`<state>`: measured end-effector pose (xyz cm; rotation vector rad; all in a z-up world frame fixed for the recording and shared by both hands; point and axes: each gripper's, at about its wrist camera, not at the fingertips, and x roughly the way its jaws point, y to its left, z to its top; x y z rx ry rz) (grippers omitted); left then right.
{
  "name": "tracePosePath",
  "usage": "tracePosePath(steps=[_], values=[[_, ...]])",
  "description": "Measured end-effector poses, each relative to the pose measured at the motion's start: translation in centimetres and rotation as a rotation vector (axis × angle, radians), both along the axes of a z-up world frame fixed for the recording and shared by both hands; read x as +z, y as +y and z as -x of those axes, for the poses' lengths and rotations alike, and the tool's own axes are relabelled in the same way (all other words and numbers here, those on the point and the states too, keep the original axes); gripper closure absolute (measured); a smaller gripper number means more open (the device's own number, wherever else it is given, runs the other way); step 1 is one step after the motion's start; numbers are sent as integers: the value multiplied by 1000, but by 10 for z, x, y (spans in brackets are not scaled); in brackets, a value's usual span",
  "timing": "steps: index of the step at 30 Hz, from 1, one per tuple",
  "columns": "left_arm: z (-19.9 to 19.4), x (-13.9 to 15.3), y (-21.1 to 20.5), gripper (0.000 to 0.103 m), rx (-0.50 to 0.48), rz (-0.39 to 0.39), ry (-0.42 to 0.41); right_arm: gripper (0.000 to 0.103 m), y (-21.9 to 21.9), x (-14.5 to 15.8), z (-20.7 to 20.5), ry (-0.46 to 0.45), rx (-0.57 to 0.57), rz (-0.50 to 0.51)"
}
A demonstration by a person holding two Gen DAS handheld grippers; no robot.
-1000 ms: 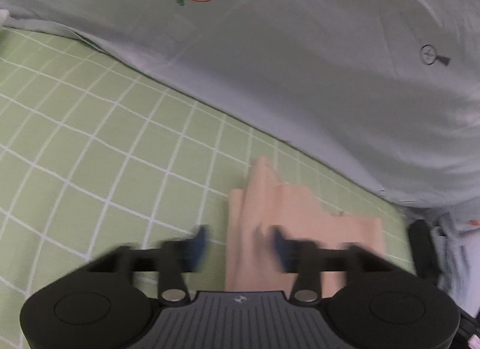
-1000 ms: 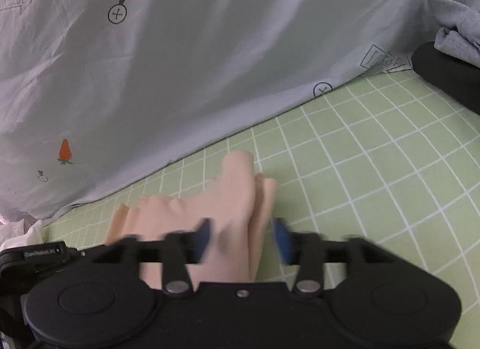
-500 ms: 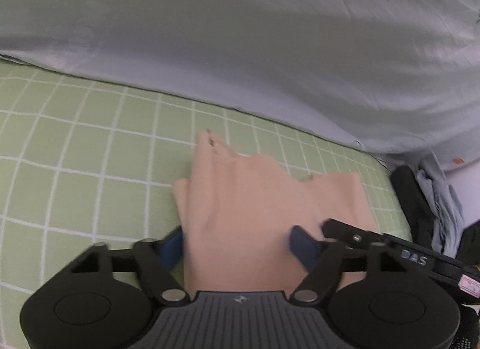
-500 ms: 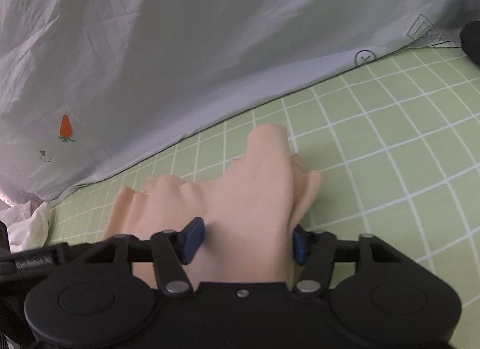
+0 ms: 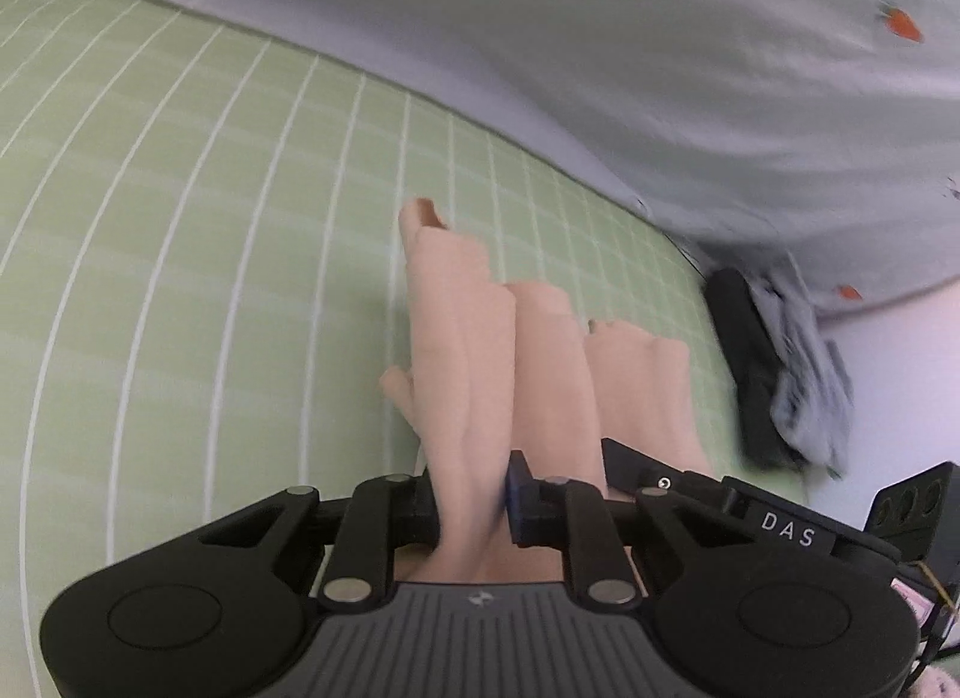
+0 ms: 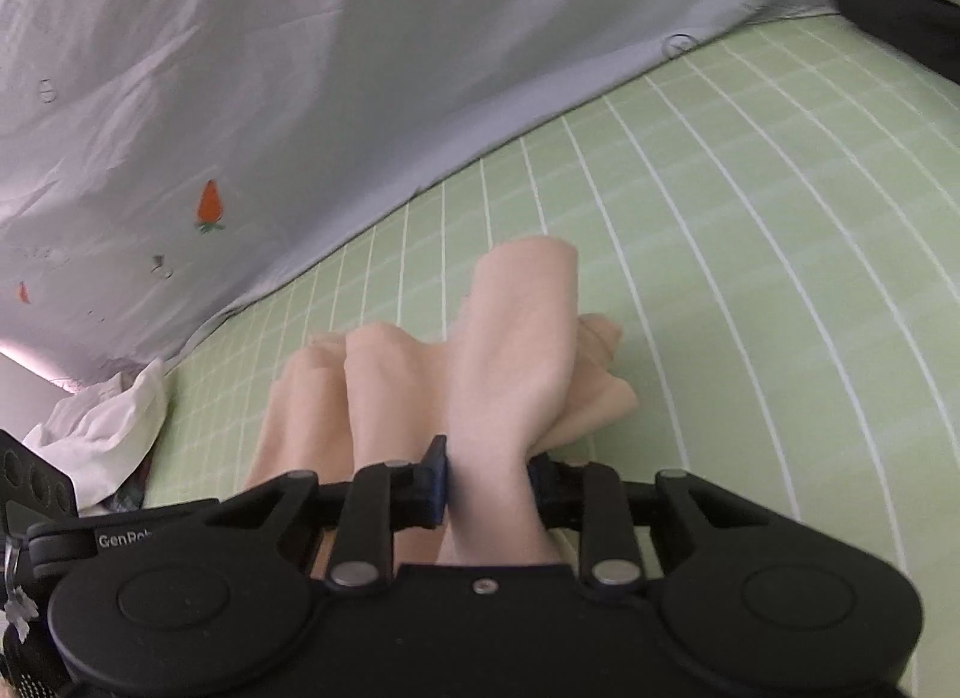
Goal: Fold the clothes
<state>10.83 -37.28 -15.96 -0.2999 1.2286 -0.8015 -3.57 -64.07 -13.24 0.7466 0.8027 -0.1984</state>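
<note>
A peach garment (image 5: 540, 350) lies bunched in long folds on the green checked bed cover (image 5: 180, 230). My left gripper (image 5: 474, 497) is closing, and its pads pinch the left fold at the garment's near edge. In the right wrist view the same garment (image 6: 516, 338) runs away from my right gripper (image 6: 487, 482), whose jaws are also closing and squeeze the right fold. Both grippers stand side by side at the near edge. Part of the right gripper's body (image 5: 780, 524) shows in the left wrist view.
A pale grey sheet with carrot prints (image 5: 600, 68) (image 6: 240, 68) covers the far side. A dark and grey clothes pile (image 5: 780, 374) lies at the right. White cloth (image 6: 102, 428) lies crumpled at the left. Green cover (image 6: 780, 278) stretches to the right.
Both grippers went from open around the garment's edge to pinched on it. The cloth has gathered into tall narrow folds and both views have swung sideways.
</note>
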Motion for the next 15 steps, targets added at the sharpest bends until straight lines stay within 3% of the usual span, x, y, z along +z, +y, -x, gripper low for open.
tracePosePath(steps=[7, 15], values=[[60, 4, -3, 83, -116, 38, 31, 78, 26, 26, 80, 10, -100, 49], [125, 7, -64, 83, -303, 39, 16, 78, 8, 28, 184, 18, -313, 28]])
